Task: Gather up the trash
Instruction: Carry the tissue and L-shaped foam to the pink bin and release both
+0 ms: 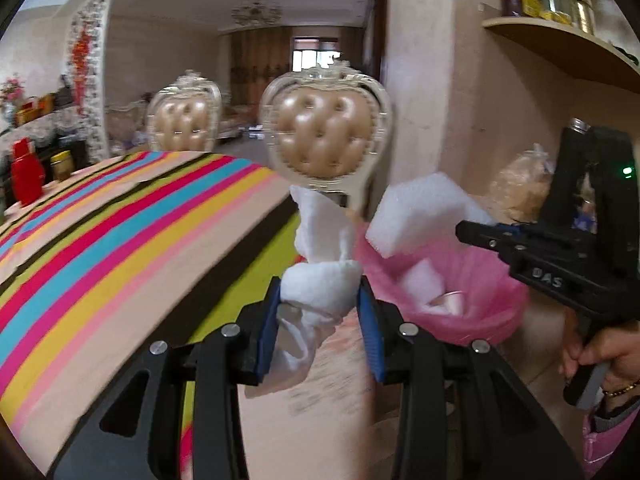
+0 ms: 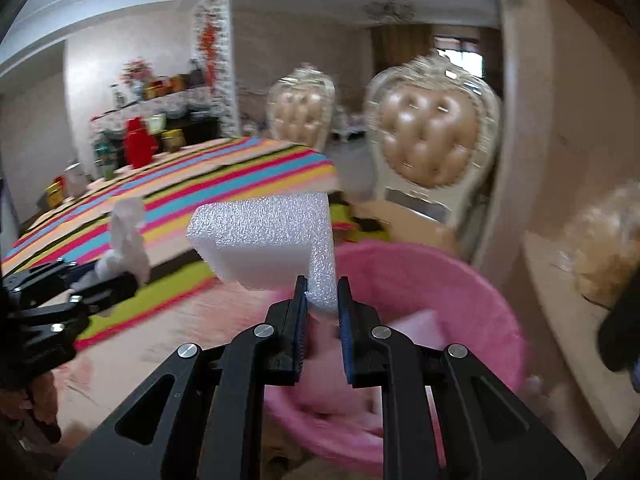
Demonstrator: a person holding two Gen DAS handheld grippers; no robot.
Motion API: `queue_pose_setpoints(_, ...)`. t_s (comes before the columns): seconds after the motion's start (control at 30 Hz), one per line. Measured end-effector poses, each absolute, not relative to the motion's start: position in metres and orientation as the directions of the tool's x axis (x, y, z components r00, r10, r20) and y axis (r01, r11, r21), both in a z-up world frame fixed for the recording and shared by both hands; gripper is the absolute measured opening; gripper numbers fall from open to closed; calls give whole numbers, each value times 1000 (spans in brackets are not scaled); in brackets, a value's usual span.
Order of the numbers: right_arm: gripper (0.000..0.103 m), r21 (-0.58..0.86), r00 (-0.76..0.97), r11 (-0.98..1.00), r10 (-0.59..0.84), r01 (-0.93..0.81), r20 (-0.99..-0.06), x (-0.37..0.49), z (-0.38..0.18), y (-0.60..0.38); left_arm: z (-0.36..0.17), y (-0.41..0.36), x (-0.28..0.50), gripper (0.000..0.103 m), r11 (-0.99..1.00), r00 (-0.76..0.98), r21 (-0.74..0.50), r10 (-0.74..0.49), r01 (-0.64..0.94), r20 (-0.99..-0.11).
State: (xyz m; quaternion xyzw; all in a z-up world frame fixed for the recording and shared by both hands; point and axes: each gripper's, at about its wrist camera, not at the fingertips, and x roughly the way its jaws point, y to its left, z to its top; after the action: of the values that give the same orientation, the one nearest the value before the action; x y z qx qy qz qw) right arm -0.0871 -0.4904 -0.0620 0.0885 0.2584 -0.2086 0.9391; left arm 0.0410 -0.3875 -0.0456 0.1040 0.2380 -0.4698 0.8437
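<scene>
My left gripper (image 1: 320, 300) is shut on a crumpled white tissue (image 1: 320, 240) and holds it above the table edge, just left of the pink-lined bin (image 1: 480, 280). My right gripper (image 2: 322, 296) is shut on an L-shaped white foam piece (image 2: 272, 236) and holds it over the near rim of the bin (image 2: 440, 280). The bin holds white foam pieces (image 1: 420, 280). The right gripper and its foam (image 1: 416, 216) also show in the left wrist view. The left gripper with the tissue (image 2: 128, 236) shows at the left of the right wrist view.
The table has a striped cloth (image 1: 140, 220). Two padded chairs (image 1: 324, 136) stand behind it. A red container (image 1: 26, 172) and jars sit at the far left. A wall shelf (image 1: 560, 44) with jars and a bagged item (image 1: 520, 188) are at the right.
</scene>
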Motion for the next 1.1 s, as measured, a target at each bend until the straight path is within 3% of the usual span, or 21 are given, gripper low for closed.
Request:
queue_pose_setpoints(0.33,18,84,702,831,-405,549,-586,-86,-101,-572,-60,-460,25,37,431,335,-66,-780,900,-528)
queue_pose_setpoints(0.43,34,140,713,816,-390,561,-583,-90,-105,-588,-63,-480,27,37,407,312,-66,-785,911,-535)
queue_pose_setpoints(0.5,70,177,731,807,-389,564,-561,-99,-103,-593,-65,-496,28,38,378,283,-72,-794,923,-537)
queue_pose_setpoints(0.53,70,186,743,805,-395,563,-541,-106,-100,-592,-66,-500,27,40,374,282,-68,-797,925,-534)
queue_pose_setpoints(0.6,70,179,748,804,-411,567,-521,-118,-93,-590,-66,-512,26,53,363,282,-53,-801,930,-528)
queue_pose_setpoints(0.67,70,176,748,791,-444,586,-494,-132,-82,-590,-69,-521,25,83,356,282,-48,-810,933,-515)
queue_pose_setpoints(0.73,70,196,756,779,-462,596,-464,-143,-71,-593,-70,-519,20,96,361,295,-46,-824,932,-484)
queue_pose_setpoints(0.83,70,225,772,774,-465,592,-433,-155,-55,-590,-72,-516,18,98,367,311,-19,-816,930,-488)
queue_pose_setpoints(1.1,82,189,762,786,-462,589,-453,-154,-45,-547,-55,-461,30,98,423,396,63,-774,904,-494)
